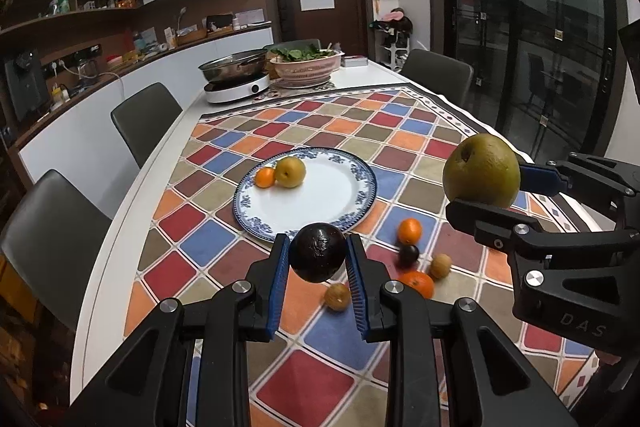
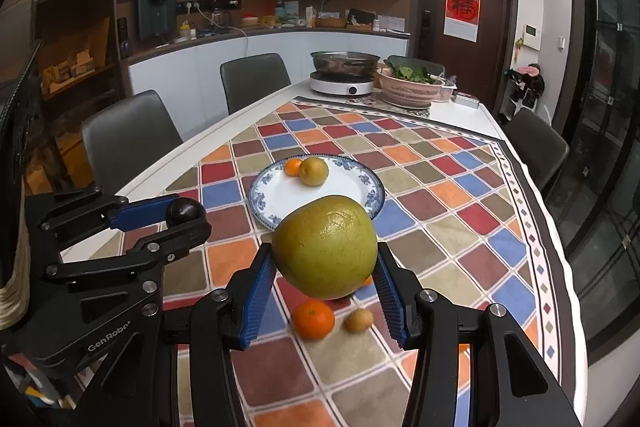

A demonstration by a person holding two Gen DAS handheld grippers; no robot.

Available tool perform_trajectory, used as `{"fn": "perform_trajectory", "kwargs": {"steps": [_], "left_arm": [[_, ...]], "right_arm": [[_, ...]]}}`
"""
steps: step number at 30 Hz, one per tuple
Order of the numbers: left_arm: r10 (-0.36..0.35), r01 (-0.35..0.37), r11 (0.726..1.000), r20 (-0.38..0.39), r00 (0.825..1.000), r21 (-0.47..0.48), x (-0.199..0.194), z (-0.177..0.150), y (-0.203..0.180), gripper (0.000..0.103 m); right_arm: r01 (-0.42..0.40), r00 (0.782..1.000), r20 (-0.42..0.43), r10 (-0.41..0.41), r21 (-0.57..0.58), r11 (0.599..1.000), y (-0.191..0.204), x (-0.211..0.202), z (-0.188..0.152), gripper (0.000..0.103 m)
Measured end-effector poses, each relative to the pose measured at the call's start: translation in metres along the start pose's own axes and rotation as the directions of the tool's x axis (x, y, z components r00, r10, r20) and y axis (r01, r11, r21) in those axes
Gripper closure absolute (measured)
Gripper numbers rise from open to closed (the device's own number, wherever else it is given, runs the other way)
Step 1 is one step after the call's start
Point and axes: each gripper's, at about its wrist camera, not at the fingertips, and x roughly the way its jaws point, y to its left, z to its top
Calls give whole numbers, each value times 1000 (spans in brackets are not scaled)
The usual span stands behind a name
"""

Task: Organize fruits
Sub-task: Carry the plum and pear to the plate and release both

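Two fruits carried toward the plate

The left gripper (image 1: pixel 318 259) has its fingers clamped on a dark plum (image 1: pixel 318 257); the right gripper (image 2: pixel 326 269) has its fingers closed round a big green pear (image 2: pixel 326 247), both held above the bench (image 1: pixel 132 195). Best lower each onto bare white, clear of the rim. The plate (image 1: pixel 362 205) holds a small orange (image 1: pixel 265 177) touching a yellow pear (image 1: pixel 291 171).

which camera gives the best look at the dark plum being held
The left wrist view: the plum sits centered between the left gripper's blue pads. The right wrist view shows only a dark sliver at the side.
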Motion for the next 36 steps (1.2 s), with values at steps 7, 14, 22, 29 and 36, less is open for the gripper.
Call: {"fn": "perform_trajectory", "kwargs": {"steps": [7,14,22,29,36], "left_arm": [[8,-8,1000,-5,1000,-1,21,12,13,74],[4,-4,1000,-20,1000,11,50,23,21,74],[-12,13,1000,-52,999,12,95,32,34,74],[-43,42,999,-86,995,-4,131,37,47,74],[-71,65,997,-176,982,-41,174,33,61,74]], "right_arm": [[-15,1000,-20,15,8,1000,-2,31,14,53],[-27,998,-63,29,20,999,-8,66,22,53],[-33,992,-119,35,19,999,-18,110,34,53],[-40,982,-184,46,38,998,-24,155,47,53],[-41,964,-263,42,10,999,-21,195,50,53]]}}
